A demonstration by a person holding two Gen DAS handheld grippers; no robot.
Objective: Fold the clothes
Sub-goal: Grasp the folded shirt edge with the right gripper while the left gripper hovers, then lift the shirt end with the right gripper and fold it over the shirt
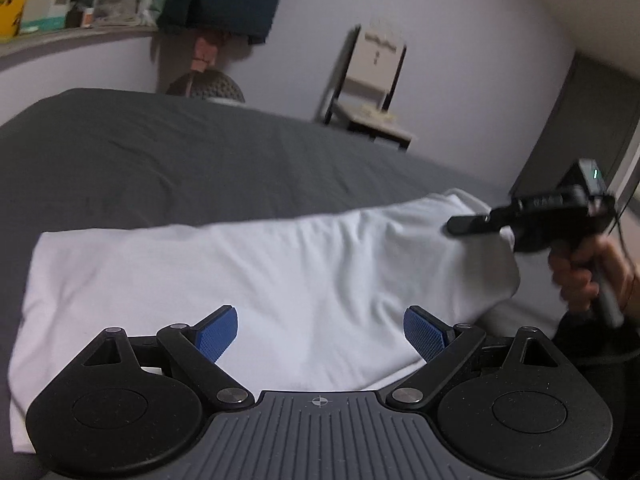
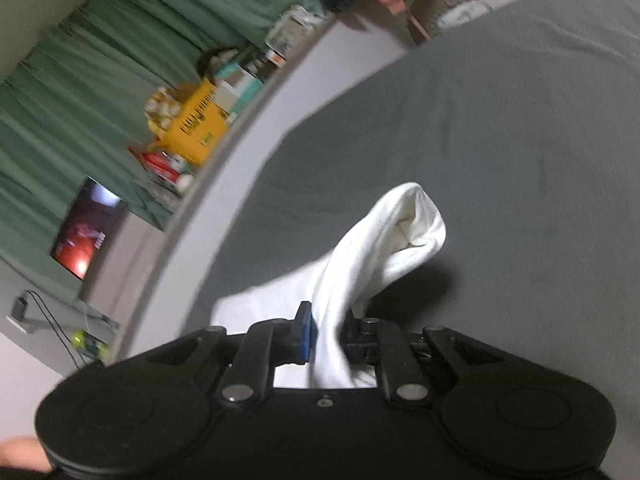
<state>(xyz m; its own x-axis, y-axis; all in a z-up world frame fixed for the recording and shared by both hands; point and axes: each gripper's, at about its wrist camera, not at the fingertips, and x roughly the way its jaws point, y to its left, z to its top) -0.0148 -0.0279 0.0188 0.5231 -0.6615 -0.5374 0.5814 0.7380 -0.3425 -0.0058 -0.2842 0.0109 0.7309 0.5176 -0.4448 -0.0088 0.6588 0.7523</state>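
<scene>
- The shirt [image 1: 248, 280] lies spread on the bed [image 1: 168, 160], along its near edge.
- The left gripper [image 1: 320, 332] hangs over the shirt's near part, nothing between its fingers.
- The right gripper [image 2: 326, 332], at the shirt's right end, has a fold of it between its fingers, lifted off the bed.
- Behind the bed a chair [image 1: 372, 92] stands against the wall.
- A shelf [image 1: 76, 36] with boxes runs at the far left.

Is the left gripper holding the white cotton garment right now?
No, the left gripper stands wide open above the white cotton garment, its blue pads gripping nothing.
</scene>
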